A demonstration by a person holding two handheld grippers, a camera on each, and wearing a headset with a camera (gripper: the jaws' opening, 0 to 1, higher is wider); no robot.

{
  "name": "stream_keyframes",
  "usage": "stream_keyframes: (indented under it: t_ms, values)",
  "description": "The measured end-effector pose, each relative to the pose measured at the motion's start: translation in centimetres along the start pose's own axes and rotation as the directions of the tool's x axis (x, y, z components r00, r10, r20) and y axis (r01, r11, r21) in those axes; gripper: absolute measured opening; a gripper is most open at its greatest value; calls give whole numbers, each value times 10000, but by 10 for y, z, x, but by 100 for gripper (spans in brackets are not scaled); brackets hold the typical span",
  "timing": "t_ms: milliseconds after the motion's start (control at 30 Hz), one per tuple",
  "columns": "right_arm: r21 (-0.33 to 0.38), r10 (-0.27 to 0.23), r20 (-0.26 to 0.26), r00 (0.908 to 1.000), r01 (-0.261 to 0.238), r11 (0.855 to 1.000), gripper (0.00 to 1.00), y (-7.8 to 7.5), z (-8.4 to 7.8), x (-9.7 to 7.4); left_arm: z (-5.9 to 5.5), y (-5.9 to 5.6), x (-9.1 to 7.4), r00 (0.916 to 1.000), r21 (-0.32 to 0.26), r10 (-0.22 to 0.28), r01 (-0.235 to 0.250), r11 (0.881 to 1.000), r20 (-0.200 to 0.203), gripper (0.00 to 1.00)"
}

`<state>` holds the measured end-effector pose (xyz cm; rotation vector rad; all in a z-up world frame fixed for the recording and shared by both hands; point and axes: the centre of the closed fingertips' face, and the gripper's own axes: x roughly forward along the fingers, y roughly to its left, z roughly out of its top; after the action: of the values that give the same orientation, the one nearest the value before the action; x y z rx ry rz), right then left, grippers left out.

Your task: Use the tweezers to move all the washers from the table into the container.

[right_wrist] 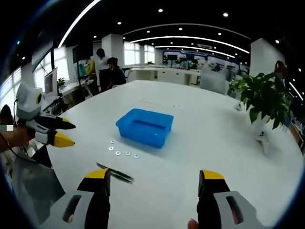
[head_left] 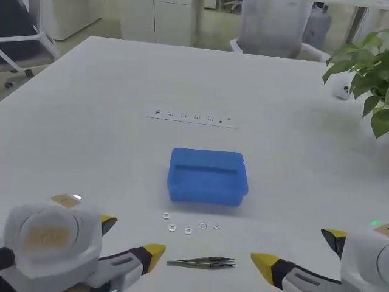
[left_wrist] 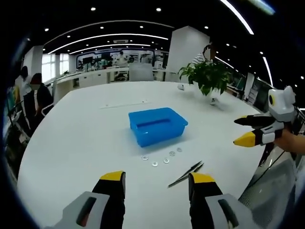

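Left hand-held gripper (head_left: 135,235), right hand-held gripper (head_left: 290,246): jaws spread, empty; tweezers (head_left: 201,262) between them on bench (head_left: 91,121); washers (head_left: 188,230), blue container (head_left: 207,176) beyond

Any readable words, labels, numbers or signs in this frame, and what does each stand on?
No text can be read in any of the three views.
long white strip on the white table: small dark marks, too blurred to read.
tan patch on the left gripper: blurred, no legible print.
blue plastic container: no markings seen.
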<state>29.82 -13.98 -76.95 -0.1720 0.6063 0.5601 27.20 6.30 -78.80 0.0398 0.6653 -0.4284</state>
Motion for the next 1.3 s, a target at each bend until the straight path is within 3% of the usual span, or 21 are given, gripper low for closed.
stream_keyframes:
  t_ms: [133, 200, 267, 300, 333, 367, 433, 600, 800, 1000, 1033, 1133, 1200, 1233, 1300]
  values:
    - [-207, 88, -15, 10000, -89, 9997, 70, 2, 0, 3, -8, -7, 13, 9983, 442, -504, 517, 9977, -306, 40]
    - [-209, 186, -48, 9998, -187, 9996, 70, 4, 0, 6, -15, -12, 18, 9939, 702, -889, 935, 9931, -657, 37]
    - [-231, 244, -28, 9997, -245, 9994, 70, 5, 1, 7, -20, -14, 23, 9905, 867, -1117, 1185, 9892, -798, 28]
    - [-243, 248, 17, 9997, -248, 9994, 70, 5, 2, 8, -24, -19, 26, 9836, 795, -1527, 1605, 9838, -964, 24]
    - [-239, 259, 26, 9997, -259, 9994, 70, 5, 2, 8, -24, -20, 28, 9833, 737, -1566, 1636, 9838, -927, 21]
    - [-226, 273, 46, 9996, -272, 9994, 70, 6, 3, 9, -24, -24, 31, 9787, 870, -1875, 1947, 9770, -841, 18]
    - [-181, 317, 62, 9995, -316, 9993, 69, 7, 3, 10, -30, -30, 35, 9666, 981, -2334, 2438, 9649, -1060, 15]
    - [-227, 445, -22, 9990, -446, 9987, 69, 12, 0, 13, -39, -26, 49, 9595, 1347, -2445, 2631, 9553, -1403, 14]
    - [-301, 624, -221, 9978, -630, 9976, 68, 20, -5, 17, -53, -27, 66, 9438, 1867, -2598, 2982, 9361, -2044, 13]
    - [-475, 759, -234, 9968, -770, 9959, 67, 25, -2, 19, -60, -33, 73, 9334, 2153, -2803, 3279, 9199, -2241, 8]
    - [-521, 805, -245, 9965, -817, 9953, 67, 26, -2, 20, -56, -35, 75, 9354, 2426, -2918, 3358, 9102, -1999, 6]
    - [-626, 910, -321, 9953, -929, 9937, 65, 29, -2, 21, -58, -36, 75, 9309, 2511, -2904, 3423, 9054, -2216, 5]
    - [-815, 1031, -354, 9940, -1057, 9910, 64, 33, -2, 22, -58, -36, 73, 9279, 2671, -2949, 3510, 8975, -2282, 0]
    - [-951, 1088, -389, 9933, -1121, 9891, 61, 35, -2, 23, -57, -38, 71, 9248, 2891, -3087, 3649, 8850, -2223, 0]
    - [-1483, 1314, -510, 9900, -1376, 9793, 56, 40, -2, 25, -57, -40, 67, 9210, 2956, -3129, 3732, 8794, -2319, 0]
